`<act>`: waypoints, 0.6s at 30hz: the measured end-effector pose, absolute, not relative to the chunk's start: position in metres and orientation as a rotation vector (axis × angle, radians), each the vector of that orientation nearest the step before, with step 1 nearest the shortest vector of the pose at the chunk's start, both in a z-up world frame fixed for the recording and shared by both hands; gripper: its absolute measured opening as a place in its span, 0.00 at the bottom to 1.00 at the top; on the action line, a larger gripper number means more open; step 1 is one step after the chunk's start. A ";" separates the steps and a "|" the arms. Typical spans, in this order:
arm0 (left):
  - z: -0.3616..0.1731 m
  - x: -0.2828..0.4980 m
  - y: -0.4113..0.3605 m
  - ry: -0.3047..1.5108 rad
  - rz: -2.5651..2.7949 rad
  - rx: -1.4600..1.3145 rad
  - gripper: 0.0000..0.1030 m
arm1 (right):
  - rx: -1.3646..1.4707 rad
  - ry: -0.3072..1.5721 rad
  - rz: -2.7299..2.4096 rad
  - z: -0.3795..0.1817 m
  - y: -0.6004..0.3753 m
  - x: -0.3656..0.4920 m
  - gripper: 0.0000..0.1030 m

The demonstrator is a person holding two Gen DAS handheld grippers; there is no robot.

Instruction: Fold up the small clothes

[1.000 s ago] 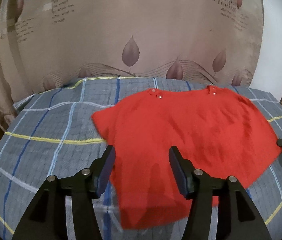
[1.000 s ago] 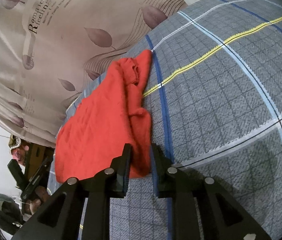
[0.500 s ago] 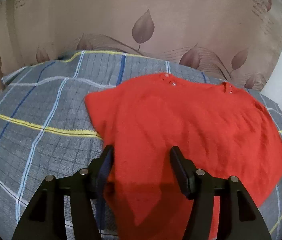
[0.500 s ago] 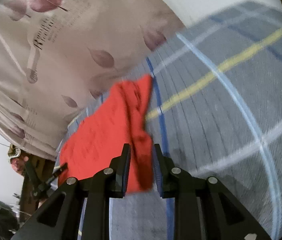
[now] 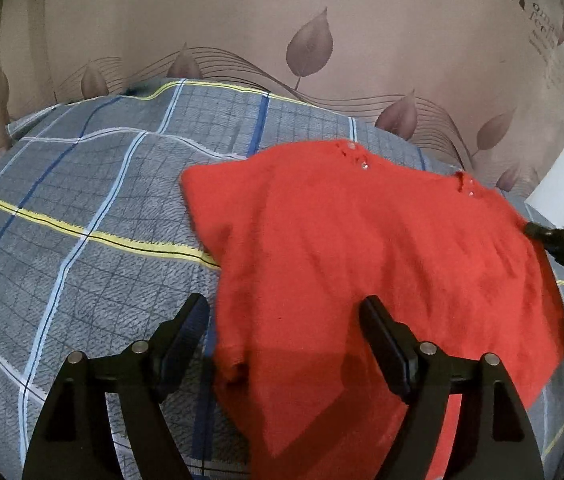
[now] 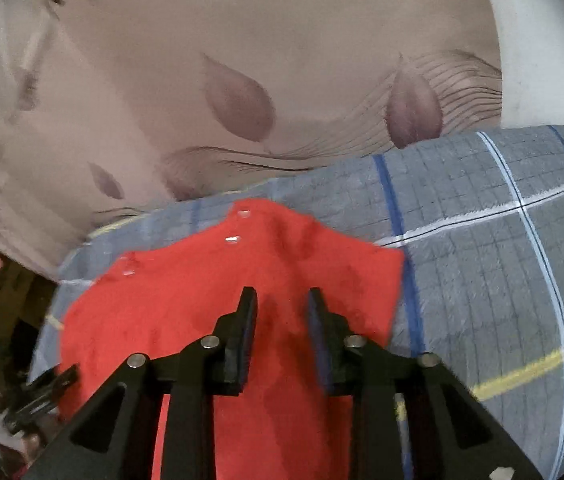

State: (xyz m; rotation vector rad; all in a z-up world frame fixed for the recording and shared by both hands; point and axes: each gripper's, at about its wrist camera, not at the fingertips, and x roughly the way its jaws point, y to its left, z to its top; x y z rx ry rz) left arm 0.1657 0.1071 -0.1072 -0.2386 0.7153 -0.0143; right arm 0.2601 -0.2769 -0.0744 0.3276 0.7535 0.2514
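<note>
A small red knit top (image 5: pixel 362 248) lies spread on a grey plaid blanket (image 5: pixel 82 216), neckline with small snaps toward the curtain. My left gripper (image 5: pixel 282 316) is open, its fingers straddling the top's near left hem, holding nothing. In the right wrist view the top (image 6: pixel 186 304) fills the lower middle. My right gripper (image 6: pixel 282 308) hovers over its right part, jaws narrowly apart with red cloth showing between them. I cannot tell whether they grip the cloth. The right gripper's tip also shows at the left wrist view's right edge (image 5: pixel 554 240).
A beige curtain (image 5: pixel 282 32) with leaf prints hangs right behind the blanket. A white wall (image 6: pixel 542 40) stands at the far right. The blanket (image 6: pixel 502 260) extends right of the top. Dark clutter (image 6: pixel 10 380) sits beyond the blanket's left edge.
My right gripper swung left, from the top's side edge to over its right part, and its jaws opened slightly. My left gripper moved closer over the near hem and stayed open.
</note>
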 end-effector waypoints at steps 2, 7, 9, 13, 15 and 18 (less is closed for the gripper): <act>-0.107 0.166 0.108 0.715 -0.016 -0.242 0.77 | 0.356 0.757 0.228 -0.084 -0.283 0.268 0.03; -0.108 0.165 0.107 0.712 -0.020 -0.252 0.77 | 0.458 0.719 0.252 -0.089 -0.302 0.267 0.06; -0.108 0.164 0.108 0.711 -0.022 -0.257 0.77 | 0.531 0.696 0.278 -0.090 -0.313 0.258 0.13; -0.108 0.164 0.110 0.707 -0.026 -0.269 0.77 | 0.680 0.592 0.260 -0.091 -0.349 0.230 0.29; -0.108 0.163 0.111 0.704 -0.028 -0.277 0.77 | 0.720 0.593 0.269 -0.096 -0.360 0.220 0.33; -0.108 0.163 0.113 0.699 -0.032 -0.290 0.77 | 0.728 0.630 0.302 -0.107 -0.363 0.209 0.37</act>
